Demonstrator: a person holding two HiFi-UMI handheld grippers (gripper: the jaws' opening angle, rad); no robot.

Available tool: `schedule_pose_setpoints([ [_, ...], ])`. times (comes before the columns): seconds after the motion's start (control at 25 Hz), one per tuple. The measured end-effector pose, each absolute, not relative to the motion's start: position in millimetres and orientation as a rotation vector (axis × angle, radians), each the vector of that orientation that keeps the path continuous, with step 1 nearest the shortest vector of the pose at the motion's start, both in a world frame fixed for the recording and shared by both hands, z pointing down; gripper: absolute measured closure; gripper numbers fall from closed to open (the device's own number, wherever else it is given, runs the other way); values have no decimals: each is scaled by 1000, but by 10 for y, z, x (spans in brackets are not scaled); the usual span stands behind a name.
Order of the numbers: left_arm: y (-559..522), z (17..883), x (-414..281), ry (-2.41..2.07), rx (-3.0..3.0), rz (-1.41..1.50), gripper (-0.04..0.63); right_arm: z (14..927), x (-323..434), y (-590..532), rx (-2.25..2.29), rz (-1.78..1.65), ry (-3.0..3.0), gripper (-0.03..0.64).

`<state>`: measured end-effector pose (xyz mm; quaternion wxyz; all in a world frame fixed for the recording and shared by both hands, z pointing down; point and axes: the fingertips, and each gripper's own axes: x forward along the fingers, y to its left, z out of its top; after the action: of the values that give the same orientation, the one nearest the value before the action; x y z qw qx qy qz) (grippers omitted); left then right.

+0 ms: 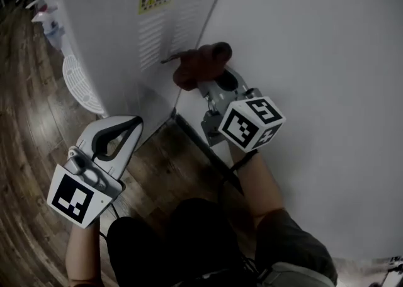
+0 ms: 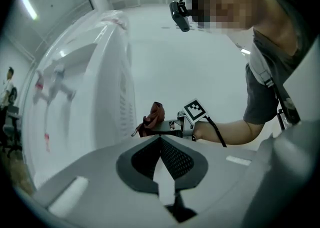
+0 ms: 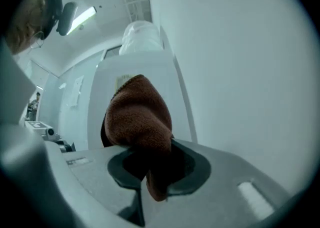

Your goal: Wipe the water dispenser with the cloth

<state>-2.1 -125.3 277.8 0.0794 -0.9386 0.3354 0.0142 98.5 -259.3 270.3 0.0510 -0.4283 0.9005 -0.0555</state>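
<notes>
Cloth (image 1: 200,64) is a bunched-up reddish-brown rag, clamped in the right gripper (image 1: 203,77) against the white water dispenser (image 1: 107,21), at its corner by the wall. Left gripper (image 1: 134,123) is closed, empty, near left.

The floor (image 1: 38,128) is made of dark wooden planks with a clear grain. The water dispenser (image 1: 113,21), a tall white cabinet, stands directly on it, close beside the white wall (image 1: 315,59). At the left foot of the water dispenser there is a round white grille (image 1: 82,87); I cannot tell if it lies or leans. Further left of the water dispenser, small white and blue bottles (image 1: 49,22) stand on the planks, too blurred to describe. From the right corner of the water dispenser a dark strip (image 1: 208,153) runs over the floor along the wall.
</notes>
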Motion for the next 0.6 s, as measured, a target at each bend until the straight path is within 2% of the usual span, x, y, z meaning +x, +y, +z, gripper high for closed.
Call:
schedule_pose_setpoints([
  [0.36,-1284,1199,293,912,-2603,108,577,526,1018,-2722,-1306,226,2625,560],
  [0.6,-1259,1053,395,889,-2547,94,577,321,818,-2852,-1306,264,2683,560],
])
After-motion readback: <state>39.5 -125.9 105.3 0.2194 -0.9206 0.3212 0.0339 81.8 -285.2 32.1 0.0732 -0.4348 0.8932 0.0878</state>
